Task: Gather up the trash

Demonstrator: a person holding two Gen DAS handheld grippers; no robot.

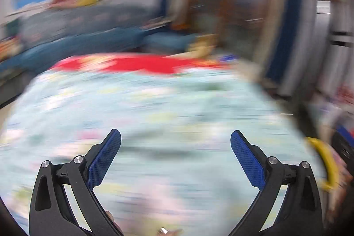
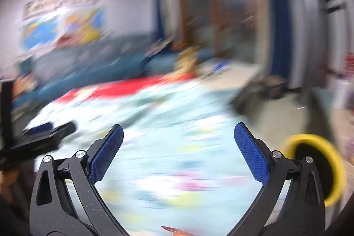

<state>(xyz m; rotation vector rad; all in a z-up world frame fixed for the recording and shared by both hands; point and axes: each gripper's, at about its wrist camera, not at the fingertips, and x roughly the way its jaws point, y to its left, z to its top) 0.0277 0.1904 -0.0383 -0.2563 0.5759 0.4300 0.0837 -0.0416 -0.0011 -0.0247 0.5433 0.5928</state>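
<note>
Right wrist view: yellow-rimmed bin (image 2: pixel 318 169) just right of gaping right tool (image 2: pixel 178 132).

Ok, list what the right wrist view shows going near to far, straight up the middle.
Right gripper with open blue-padded fingers → pale blue patterned cloth → red patch → teal sofa → blurred colourful wall poster.
</note>
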